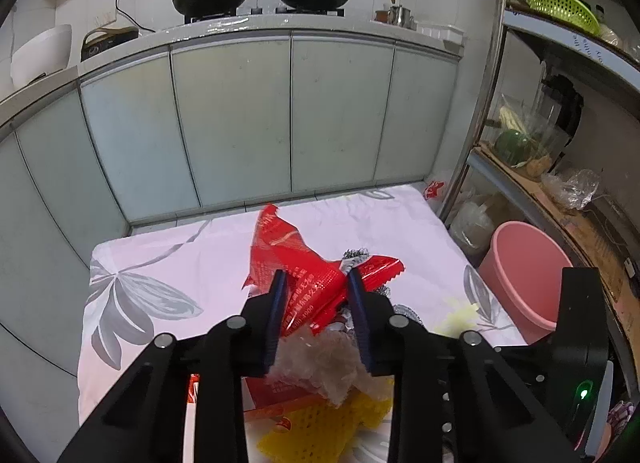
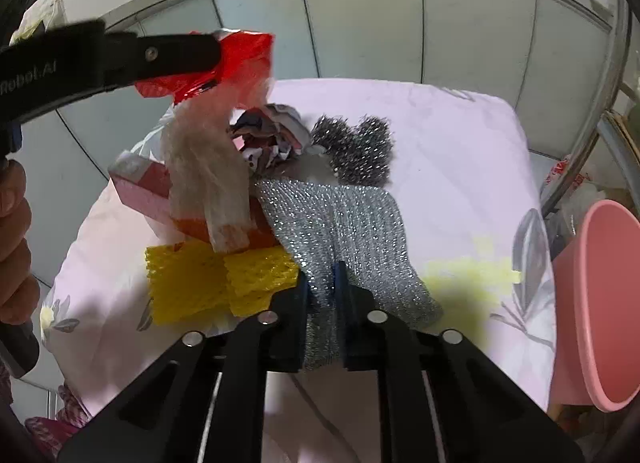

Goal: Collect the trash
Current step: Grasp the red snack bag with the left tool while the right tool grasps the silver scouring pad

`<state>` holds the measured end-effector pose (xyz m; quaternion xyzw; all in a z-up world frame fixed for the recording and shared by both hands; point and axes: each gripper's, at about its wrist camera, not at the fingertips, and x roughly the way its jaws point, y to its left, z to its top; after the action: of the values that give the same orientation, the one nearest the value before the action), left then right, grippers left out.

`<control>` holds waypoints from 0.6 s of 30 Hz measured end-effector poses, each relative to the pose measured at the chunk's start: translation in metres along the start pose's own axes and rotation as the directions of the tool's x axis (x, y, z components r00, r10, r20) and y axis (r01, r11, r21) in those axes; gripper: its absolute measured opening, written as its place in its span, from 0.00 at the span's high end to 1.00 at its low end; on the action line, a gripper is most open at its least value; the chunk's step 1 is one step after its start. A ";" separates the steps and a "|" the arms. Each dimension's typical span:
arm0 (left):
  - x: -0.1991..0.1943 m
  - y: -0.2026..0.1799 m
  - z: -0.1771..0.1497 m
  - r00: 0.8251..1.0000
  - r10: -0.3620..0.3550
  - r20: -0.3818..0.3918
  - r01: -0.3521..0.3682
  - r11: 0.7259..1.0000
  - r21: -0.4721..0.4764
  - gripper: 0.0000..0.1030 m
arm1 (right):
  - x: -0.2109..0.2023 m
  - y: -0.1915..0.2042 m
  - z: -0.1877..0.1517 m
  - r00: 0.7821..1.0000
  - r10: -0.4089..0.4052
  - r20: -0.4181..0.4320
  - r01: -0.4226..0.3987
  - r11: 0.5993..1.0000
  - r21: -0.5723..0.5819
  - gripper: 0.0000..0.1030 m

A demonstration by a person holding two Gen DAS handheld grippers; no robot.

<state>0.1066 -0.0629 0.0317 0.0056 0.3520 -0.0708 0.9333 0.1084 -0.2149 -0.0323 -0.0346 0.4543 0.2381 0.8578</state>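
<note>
My left gripper (image 1: 317,279) is shut on a red snack wrapper (image 1: 296,263) and holds it above the floral cloth (image 1: 168,263); a whitish foam net (image 1: 320,363) hangs from the same grip. The right wrist view shows that wrapper (image 2: 244,59) and net (image 2: 208,183) lifted in the left fingers. My right gripper (image 2: 322,275) is shut on a silver glittery scouring cloth (image 2: 344,223) lying on the cloth. A yellow foam net (image 2: 208,283), a red-and-pink box (image 2: 148,187), crumpled paper (image 2: 272,135) and a steel wool ball (image 2: 356,151) lie in the pile.
A pink bucket (image 2: 600,303) stands right of the cloth, also in the left wrist view (image 1: 524,267). Pale green cabinet doors (image 1: 240,115) rise behind. A metal shelf rack (image 1: 488,103) with clutter stands at the right. A yellow stain (image 2: 468,275) marks the cloth.
</note>
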 end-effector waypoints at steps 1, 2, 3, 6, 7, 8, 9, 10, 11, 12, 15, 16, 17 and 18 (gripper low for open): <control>-0.003 0.000 0.000 1.000 -0.005 0.004 0.005 1.000 -0.002 0.73 | 0.000 -0.003 0.003 1.000 -0.003 0.003 0.003 1.000 0.002 0.90; -0.004 0.000 0.001 1.000 -0.006 0.008 0.006 1.000 -0.004 0.75 | -0.003 -0.003 0.004 1.000 -0.007 0.010 0.007 1.000 0.005 0.90; -0.006 0.000 0.001 1.000 -0.008 0.014 0.008 1.000 -0.005 0.76 | -0.005 -0.003 0.004 1.000 -0.009 0.014 0.009 1.000 0.006 0.91; -0.013 0.001 0.001 0.999 -0.016 0.029 0.016 1.000 -0.009 0.86 | -0.010 -0.004 0.004 0.999 -0.022 0.034 0.022 1.000 0.011 0.93; -0.017 0.001 0.001 0.999 -0.019 0.038 0.020 1.000 -0.013 0.87 | -0.013 -0.005 0.004 0.999 -0.024 0.042 0.024 1.000 0.013 0.93; -0.020 0.002 0.002 0.999 -0.019 0.044 0.020 1.000 -0.016 0.87 | -0.016 -0.006 0.004 0.998 -0.026 0.050 0.025 1.000 0.015 0.93; -0.024 0.003 0.002 0.998 -0.020 0.058 0.021 1.000 -0.020 0.87 | -0.018 -0.006 0.004 0.998 -0.028 0.057 0.027 0.999 0.017 0.93; -0.029 0.005 0.002 0.997 -0.020 0.071 0.021 1.000 -0.023 0.87 | -0.022 -0.006 0.005 0.997 -0.027 0.067 0.026 0.999 0.019 0.93; -0.032 0.007 0.002 0.997 -0.020 0.080 0.022 0.999 -0.026 0.88 | -0.025 -0.007 0.005 0.997 -0.027 0.075 0.025 0.999 0.020 0.93; -0.036 0.009 0.003 0.996 -0.020 0.090 0.023 0.999 -0.029 0.88 | -0.028 -0.007 0.005 0.996 -0.028 0.084 0.026 0.999 0.021 0.93; -0.049 0.013 0.004 0.993 -0.023 0.117 0.028 0.999 -0.037 0.88 | -0.041 -0.007 0.004 0.993 -0.034 0.114 0.032 0.999 0.026 0.93; -0.053 0.014 0.005 0.992 -0.027 0.126 0.033 0.999 -0.041 0.88 | -0.046 -0.008 0.005 0.991 -0.034 0.127 0.031 0.999 0.031 0.93; -0.056 0.015 0.005 0.991 -0.030 0.132 0.036 0.998 -0.043 0.88 | -0.049 -0.008 0.003 0.990 -0.035 0.134 0.031 0.999 0.034 0.93; -0.060 0.016 0.006 0.990 -0.033 0.140 0.040 0.998 -0.047 0.88 | -0.054 -0.009 0.004 0.988 -0.035 0.147 0.030 0.999 0.039 0.93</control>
<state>0.0683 -0.0397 0.0750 -0.0292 0.2877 -0.0793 0.9540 0.0899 -0.2424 0.0110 -0.0085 0.3930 0.2175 0.8934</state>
